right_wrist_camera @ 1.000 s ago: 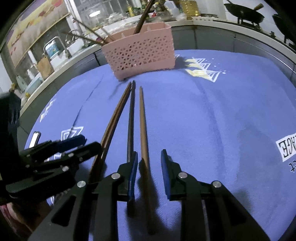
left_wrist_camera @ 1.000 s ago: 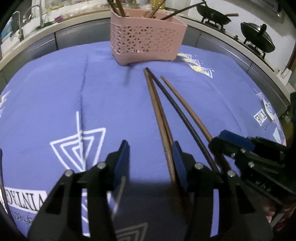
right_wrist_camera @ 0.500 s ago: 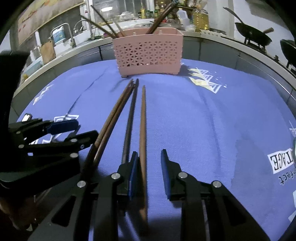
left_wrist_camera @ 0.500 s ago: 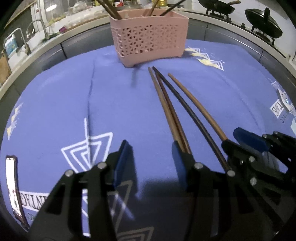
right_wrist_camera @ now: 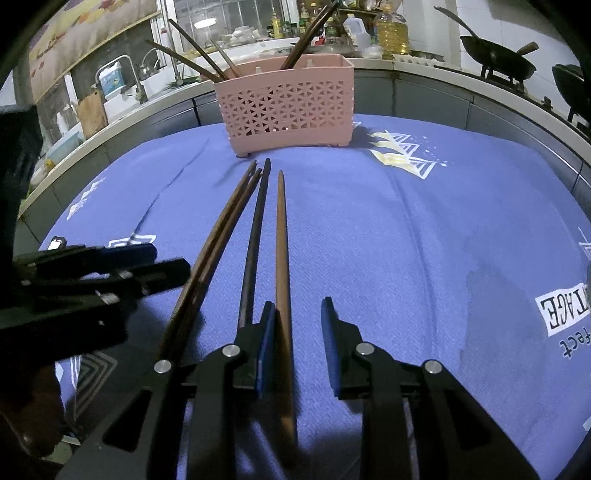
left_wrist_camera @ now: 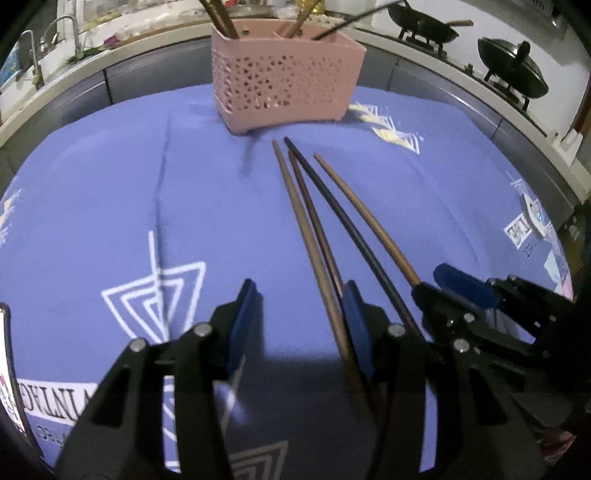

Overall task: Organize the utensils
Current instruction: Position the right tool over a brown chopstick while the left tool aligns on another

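Several chopsticks lie side by side on the purple cloth (left_wrist_camera: 110,206), tips toward a pink perforated basket (left_wrist_camera: 284,77) (right_wrist_camera: 284,107) that holds more utensils. From left they are two dark brown chopsticks (left_wrist_camera: 314,251) (right_wrist_camera: 218,240), a black chopstick (left_wrist_camera: 351,229) (right_wrist_camera: 255,236) and a light brown chopstick (left_wrist_camera: 365,218) (right_wrist_camera: 282,251). My left gripper (left_wrist_camera: 301,328) (right_wrist_camera: 170,260) is open, the dark brown pair lying by its right pad. My right gripper (right_wrist_camera: 299,328) (left_wrist_camera: 432,282) is open astride the light brown chopstick, which lies beside its left pad.
A phone (left_wrist_camera: 5,369) (right_wrist_camera: 57,243) lies at the cloth's left edge. Behind the basket runs a counter with a sink tap (left_wrist_camera: 33,55) on the left, bottles (right_wrist_camera: 391,33) in the middle and black woks (left_wrist_camera: 513,70) (right_wrist_camera: 495,55) on a stove to the right.
The right gripper has rolled a little, so its view sits more level. Both grippers keep the same opening, and the chopsticks lie where they were.
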`<state>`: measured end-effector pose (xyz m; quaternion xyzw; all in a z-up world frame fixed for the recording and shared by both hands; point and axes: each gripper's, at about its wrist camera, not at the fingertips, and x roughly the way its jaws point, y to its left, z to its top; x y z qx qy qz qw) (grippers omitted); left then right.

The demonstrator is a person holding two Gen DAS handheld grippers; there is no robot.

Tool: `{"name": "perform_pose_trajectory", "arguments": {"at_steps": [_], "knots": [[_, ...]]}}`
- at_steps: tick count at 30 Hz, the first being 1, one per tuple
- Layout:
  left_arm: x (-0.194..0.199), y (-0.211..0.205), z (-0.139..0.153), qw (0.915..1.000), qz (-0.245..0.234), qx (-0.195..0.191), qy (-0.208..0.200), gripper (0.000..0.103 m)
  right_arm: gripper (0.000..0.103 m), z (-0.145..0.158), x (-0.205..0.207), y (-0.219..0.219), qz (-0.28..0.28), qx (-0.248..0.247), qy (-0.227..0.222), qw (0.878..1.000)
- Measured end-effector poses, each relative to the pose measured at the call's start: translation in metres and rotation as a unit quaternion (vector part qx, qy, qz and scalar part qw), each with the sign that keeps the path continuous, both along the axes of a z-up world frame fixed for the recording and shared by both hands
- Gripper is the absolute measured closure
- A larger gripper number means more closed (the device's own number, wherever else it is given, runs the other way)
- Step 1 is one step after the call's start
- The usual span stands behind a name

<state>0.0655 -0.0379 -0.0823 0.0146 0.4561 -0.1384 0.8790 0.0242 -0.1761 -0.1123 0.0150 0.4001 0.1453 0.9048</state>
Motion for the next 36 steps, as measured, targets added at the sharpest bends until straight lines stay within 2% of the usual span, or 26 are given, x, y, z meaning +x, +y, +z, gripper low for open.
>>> {"name": "perform_pose_trajectory", "arguments": {"at_steps": [3,11,13,17,18,20,22,24,30,36], "knots": [[0.0,-0.005,-0.005,0.9998,0.007,0.021,-0.002,0.056,0.077,0.0,0.0,0.0,0.0,0.003,0.0,1.0],[-0.005,-0.005,-0.004,0.9987,0.019,0.046,-0.013,0.053,0.077,-0.001,-0.002,0.0,0.0,0.0,-0.004,1.0],[-0.004,-0.013,-0.008,0.9973,0.019,0.07,-0.012,0.052,0.077,-0.001,-0.004,0.005,0.003,-0.01,-0.008,1.0],[-0.006,-0.021,-0.008,0.995,0.013,0.092,-0.037,0.053,0.077,-0.001,-0.007,0.01,0.009,-0.02,-0.013,1.0],[-0.005,-0.02,-0.008,0.9953,0.011,0.089,-0.037,0.054,0.077,-0.001,-0.006,0.009,0.009,-0.019,-0.012,1.0],[-0.006,-0.017,-0.008,0.9961,0.008,0.079,-0.039,0.064,0.081,-0.001,-0.005,0.008,0.005,-0.017,-0.012,1.0],[-0.006,-0.014,-0.008,0.9962,0.006,0.077,-0.042,0.088,0.091,-0.001,-0.003,0.005,0.003,-0.014,-0.01,1.0],[-0.005,-0.009,-0.007,0.9965,0.006,0.073,-0.04,0.096,0.095,-0.001,-0.002,0.001,0.002,-0.002,-0.004,1.0],[-0.004,0.024,-0.006,0.9983,0.024,0.048,-0.024,0.096,0.095,-0.001,-0.003,-0.004,0.002,0.007,0.009,1.0],[-0.02,0.054,-0.006,0.9993,0.023,0.03,-0.004,0.096,0.095,0.0,-0.013,-0.012,0.021,0.01,0.037,0.999]]}}
